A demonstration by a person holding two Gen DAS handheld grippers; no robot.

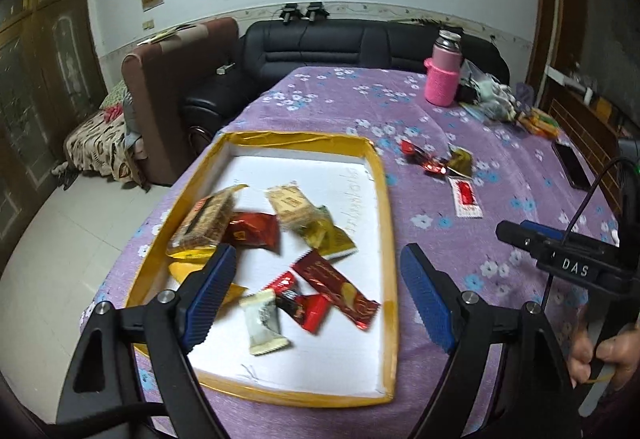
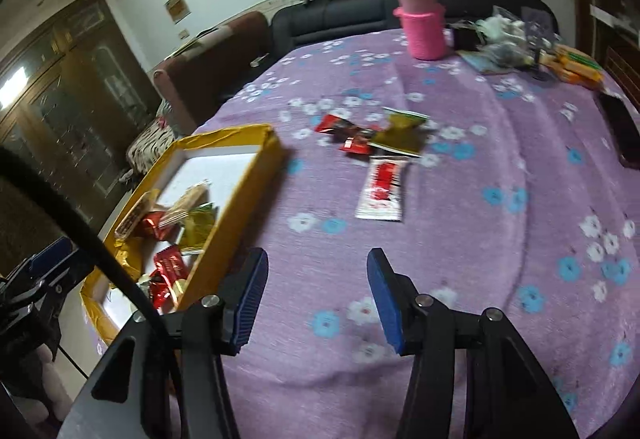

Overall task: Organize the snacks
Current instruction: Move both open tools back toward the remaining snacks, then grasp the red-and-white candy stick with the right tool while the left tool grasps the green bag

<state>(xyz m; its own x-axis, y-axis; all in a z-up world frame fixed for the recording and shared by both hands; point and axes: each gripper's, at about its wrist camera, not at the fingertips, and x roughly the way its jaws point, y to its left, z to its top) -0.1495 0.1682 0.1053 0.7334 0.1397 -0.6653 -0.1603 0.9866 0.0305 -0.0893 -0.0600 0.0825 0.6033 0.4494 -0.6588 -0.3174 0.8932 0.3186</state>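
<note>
Hovering above the yellow-rimmed tray (image 1: pixel 383 199), the left gripper (image 1: pixel 316 295) is spread wide and empty; crinkled snack packets (image 1: pixel 256 231) lie inside its raised edge. Right of it, bare purple floral cloth (image 2: pixel 460 239) lies under the half-open, empty right gripper (image 2: pixel 318 297). Loose wrappers (image 2: pixel 380 175) lie farther off.

The letters "DAS" stand in white on the black body of the right gripper (image 1: pixel 576 259), at three o'clock in the left wrist view. Handwriting runs along the white floor of the tray (image 1: pixel 360 199), near its one o'clock corner, too faint to read. Print on the snack wrappers is blurred.
</note>
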